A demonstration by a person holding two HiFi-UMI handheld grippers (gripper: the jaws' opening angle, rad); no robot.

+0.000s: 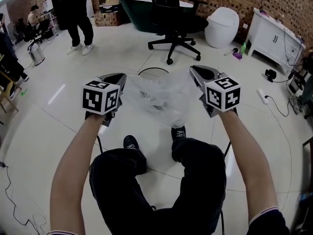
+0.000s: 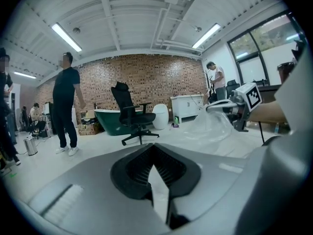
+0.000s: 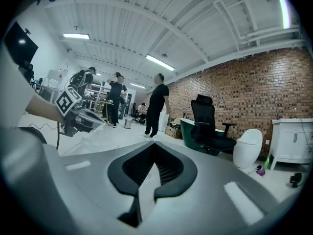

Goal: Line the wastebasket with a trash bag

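Observation:
A clear, crumpled trash bag (image 1: 159, 98) hangs stretched between my two grippers, above my knees. My left gripper (image 1: 119, 78) is shut on the bag's left edge, and thin film shows between its pads (image 2: 157, 190). My right gripper (image 1: 196, 72) is shut on the right edge, where film also runs out of the closed jaws (image 3: 141, 190). Each gripper view shows the other gripper across the bag: the right one (image 2: 227, 107) and the left one (image 3: 90, 119). A dark round rim on the floor, probably the wastebasket (image 1: 152, 71), shows just beyond the bag, which mostly hides it.
A black office chair (image 1: 173, 21) stands ahead, with a green bathtub (image 1: 134, 6) and a white toilet (image 1: 222, 27) behind it. A white cabinet (image 1: 274, 35) and floor cables (image 1: 276, 104) are at the right. A person (image 1: 78, 13) stands far left near a small steel bin (image 1: 36, 55).

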